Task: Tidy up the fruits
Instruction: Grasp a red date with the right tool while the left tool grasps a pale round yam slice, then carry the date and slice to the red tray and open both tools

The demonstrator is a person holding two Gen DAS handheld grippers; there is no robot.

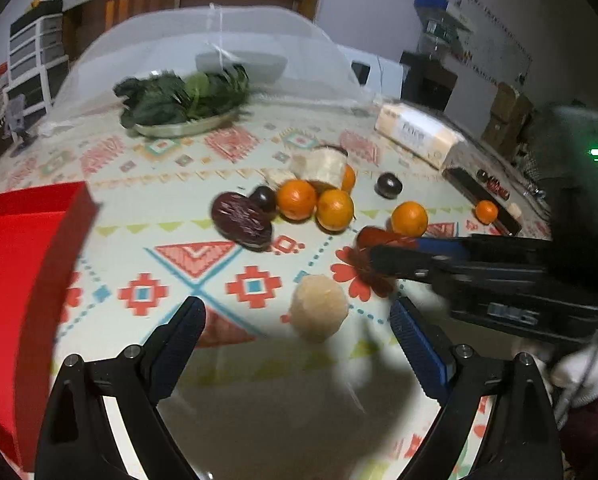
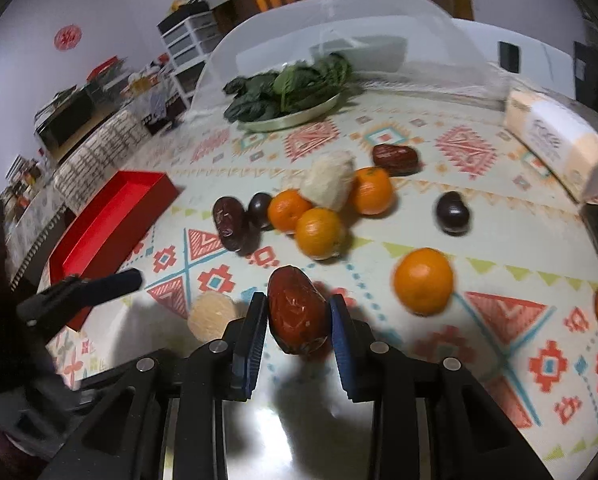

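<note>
Right gripper [image 2: 299, 326] clamping red date [image 2: 295, 312]; left gripper [image 1: 297, 334] gaping, nearing pale fruit [image 1: 319, 307] ahead; next: lifting date toward red box [image 2: 111, 220].

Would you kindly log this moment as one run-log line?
right gripper: shut on date | left gripper: open, pale round fruit between its fingers | red box: no fruit visible inside
</note>
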